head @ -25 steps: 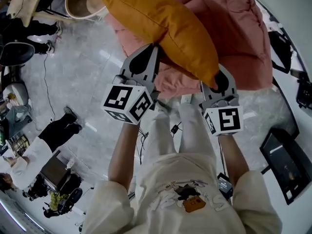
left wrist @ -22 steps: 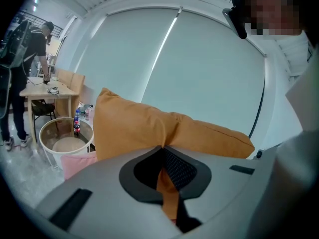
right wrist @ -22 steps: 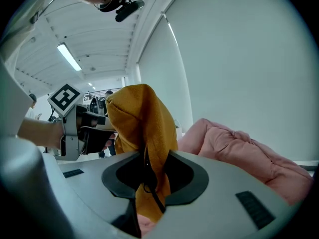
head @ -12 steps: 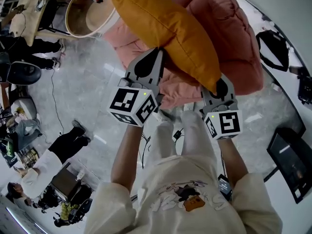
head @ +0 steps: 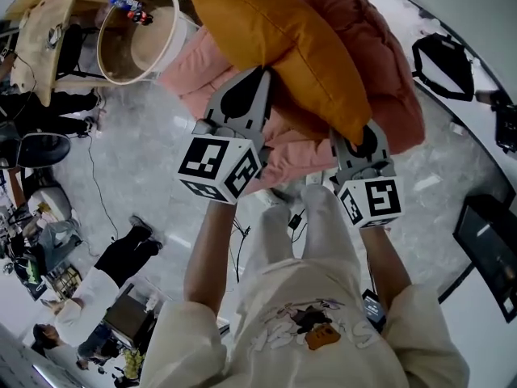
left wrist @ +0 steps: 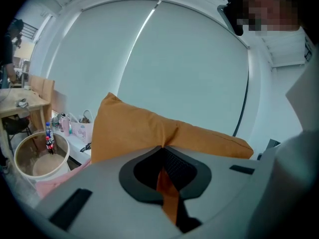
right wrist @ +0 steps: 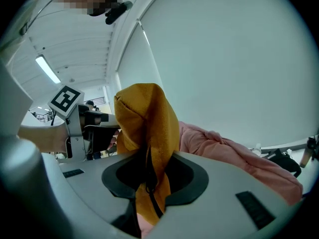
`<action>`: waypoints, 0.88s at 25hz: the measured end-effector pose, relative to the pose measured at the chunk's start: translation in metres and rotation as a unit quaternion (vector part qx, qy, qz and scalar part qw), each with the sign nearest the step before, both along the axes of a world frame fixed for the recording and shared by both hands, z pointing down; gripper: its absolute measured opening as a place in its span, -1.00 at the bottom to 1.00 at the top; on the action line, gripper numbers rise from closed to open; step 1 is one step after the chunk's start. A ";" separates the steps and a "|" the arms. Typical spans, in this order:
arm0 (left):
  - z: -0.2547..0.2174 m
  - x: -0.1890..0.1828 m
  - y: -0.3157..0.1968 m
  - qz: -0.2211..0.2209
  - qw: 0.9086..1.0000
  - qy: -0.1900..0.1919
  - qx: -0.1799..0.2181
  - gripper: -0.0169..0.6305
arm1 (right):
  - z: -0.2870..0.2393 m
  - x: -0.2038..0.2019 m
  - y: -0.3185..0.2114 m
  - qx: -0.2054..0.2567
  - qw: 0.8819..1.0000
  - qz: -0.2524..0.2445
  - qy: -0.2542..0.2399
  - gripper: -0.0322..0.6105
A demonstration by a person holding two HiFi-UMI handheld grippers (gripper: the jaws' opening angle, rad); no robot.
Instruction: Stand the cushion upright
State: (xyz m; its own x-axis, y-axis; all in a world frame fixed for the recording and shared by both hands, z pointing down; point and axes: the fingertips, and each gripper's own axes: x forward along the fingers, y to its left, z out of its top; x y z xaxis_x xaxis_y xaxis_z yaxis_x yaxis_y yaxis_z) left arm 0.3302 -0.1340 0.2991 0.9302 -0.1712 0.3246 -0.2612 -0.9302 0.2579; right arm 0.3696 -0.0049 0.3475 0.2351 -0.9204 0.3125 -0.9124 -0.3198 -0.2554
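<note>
Both grippers are on the cushion (head: 283,47), which is held tilted over the near edge of the pink beanbag (head: 392,71). In the head view its long axis runs upper left to lower right. Can't tell if its underside touches the beanbag.

The left gripper (head: 260,78) has its jaws almost together, pinching a thin fold of orange fabric on the cushion's long near edge. The right gripper (head: 370,129) has its jaws slightly apart, clamped on the bunched corner at the cushion's lower right end. A dark zipper (right wrist: 151,190) runs down between the right jaws.

In the left gripper view the cushion's far left corner sticks up.

A round tub (head: 109,55) stands on the floor (head: 137,152) off the beanbag's left edge, with bottles (head: 129,8) in it.
</note>
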 end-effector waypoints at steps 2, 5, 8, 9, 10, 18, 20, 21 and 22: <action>0.001 0.010 0.003 0.007 1.000 0.000 0.002 -0.91 | 0.002 0.008 0.004 0.000 1.000 0.008 -0.004 -0.53; 0.001 0.025 0.009 0.015 1.000 0.000 0.004 -0.91 | 0.004 0.019 0.010 0.002 1.000 0.017 -0.007 -0.53; 0.001 0.036 0.013 0.025 1.000 0.001 0.005 -0.91 | 0.005 0.027 0.014 0.002 1.000 0.028 -0.012 -0.53; 0.000 0.040 0.014 0.028 1.000 0.001 0.006 -0.91 | 0.005 0.029 0.016 0.002 0.999 0.033 -0.013 -0.53; 0.000 0.044 0.016 0.032 0.999 0.002 0.007 -0.91 | 0.006 0.032 0.017 0.002 0.999 0.037 -0.015 -0.53; 0.003 0.089 0.040 0.074 0.997 0.008 0.009 -0.91 | 0.016 0.062 0.039 -0.005 0.996 0.082 -0.039 -0.54; 0.005 0.101 0.046 0.081 0.997 0.011 0.011 -0.91 | 0.021 0.072 0.044 -0.007 0.994 0.092 -0.051 -0.54; 0.006 0.106 0.047 0.083 0.996 0.012 0.012 -0.91 | 0.023 0.076 0.045 -0.008 0.994 0.095 -0.057 -0.54; 0.007 0.111 0.047 0.084 0.996 0.013 0.013 -0.91 | 0.024 0.080 0.045 -0.008 0.993 0.097 -0.061 -0.53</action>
State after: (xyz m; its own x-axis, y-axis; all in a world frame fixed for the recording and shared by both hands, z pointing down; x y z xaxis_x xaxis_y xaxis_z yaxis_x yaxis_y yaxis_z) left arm 0.4414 -0.0870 0.3060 0.9547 -0.0198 0.2970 -0.0944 -0.9665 0.2389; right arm 0.4496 0.0401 0.3717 0.3667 -0.8559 0.3646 -0.7959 -0.4915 -0.3534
